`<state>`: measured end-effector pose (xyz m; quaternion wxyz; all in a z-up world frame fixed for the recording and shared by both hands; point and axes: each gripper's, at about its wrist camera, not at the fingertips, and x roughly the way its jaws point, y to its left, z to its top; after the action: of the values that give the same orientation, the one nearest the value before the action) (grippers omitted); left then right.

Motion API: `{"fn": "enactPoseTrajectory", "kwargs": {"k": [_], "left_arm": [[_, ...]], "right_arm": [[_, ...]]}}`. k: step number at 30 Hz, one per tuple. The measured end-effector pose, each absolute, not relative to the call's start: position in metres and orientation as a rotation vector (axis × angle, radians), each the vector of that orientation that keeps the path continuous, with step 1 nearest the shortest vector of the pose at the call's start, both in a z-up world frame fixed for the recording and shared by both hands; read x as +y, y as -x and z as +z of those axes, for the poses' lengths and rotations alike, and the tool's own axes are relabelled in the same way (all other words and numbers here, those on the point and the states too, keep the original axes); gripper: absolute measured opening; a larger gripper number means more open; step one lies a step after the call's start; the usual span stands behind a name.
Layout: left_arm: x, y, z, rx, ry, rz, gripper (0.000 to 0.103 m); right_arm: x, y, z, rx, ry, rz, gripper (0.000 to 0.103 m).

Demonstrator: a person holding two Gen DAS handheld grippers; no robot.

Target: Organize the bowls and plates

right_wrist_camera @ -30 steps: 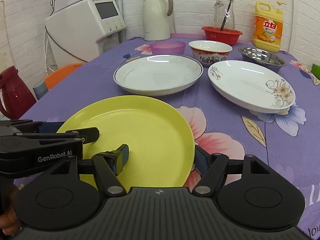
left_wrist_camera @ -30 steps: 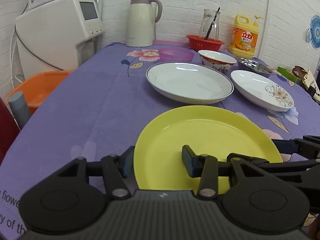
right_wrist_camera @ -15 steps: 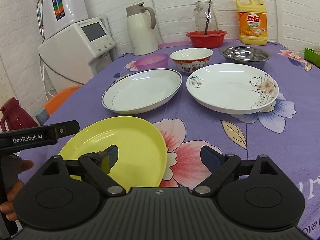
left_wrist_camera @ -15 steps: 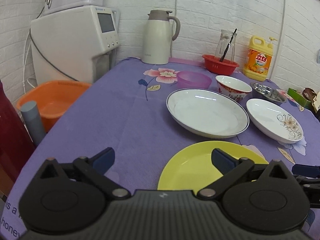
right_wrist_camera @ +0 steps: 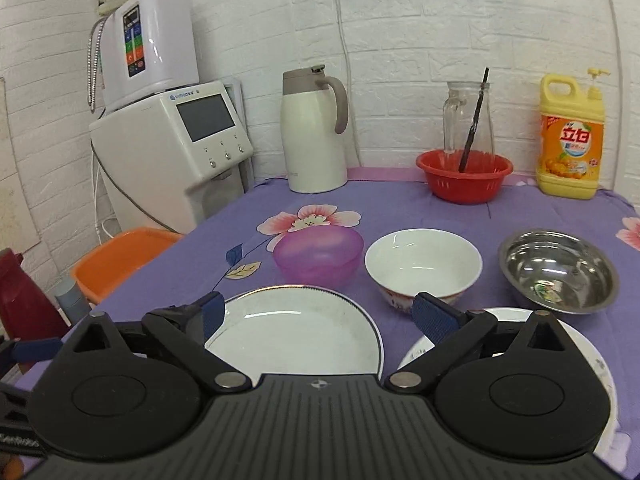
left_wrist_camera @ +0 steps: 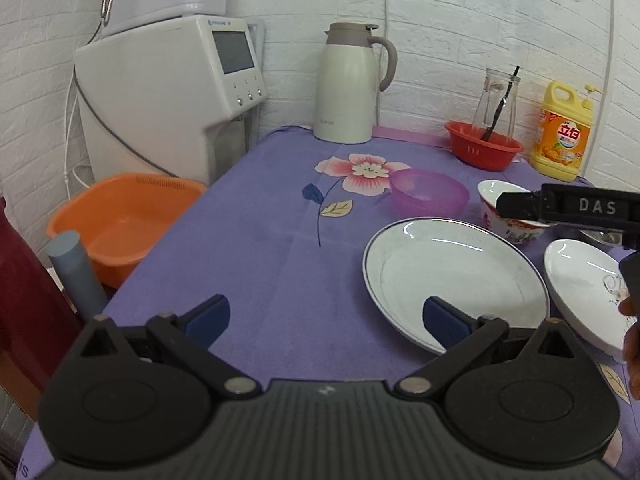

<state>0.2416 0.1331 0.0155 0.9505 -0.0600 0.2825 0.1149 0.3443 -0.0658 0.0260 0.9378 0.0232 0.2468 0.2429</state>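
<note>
1. We hold the left gripper released, its jaws having just been opening with nothing between them; the white plate lies under its right fingertip.
2. Our right gripper stands wide and empty; the white bowl sits just beyond its right fingertip, the purple bowl ahead between both.

Surface: table under a purple floral cloth.
Front: rimmed white plate, floral plate.
Middle: purple bowl, white bowl, steel bowl.
Back: thermos jug, red basket, detergent bottle.
</note>
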Motion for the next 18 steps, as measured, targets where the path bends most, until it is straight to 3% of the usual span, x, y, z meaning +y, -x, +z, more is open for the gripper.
{"fn": "enactPoseTrajectory", "kwargs": {"k": [11, 18], "left_arm": [[0.147, -0.255, 0.005, 0.582, 0.161, 0.202, 0.103], [0.170, -0.248, 0.003, 0.571, 0.227, 0.201, 0.103]], "right_arm": [[-0.070, -0.362, -0.009, 0.613, -0.134, 0.559, 0.103], [-0.049, -0.361, -0.017, 0.635, -0.028, 0.562, 0.103]]}}
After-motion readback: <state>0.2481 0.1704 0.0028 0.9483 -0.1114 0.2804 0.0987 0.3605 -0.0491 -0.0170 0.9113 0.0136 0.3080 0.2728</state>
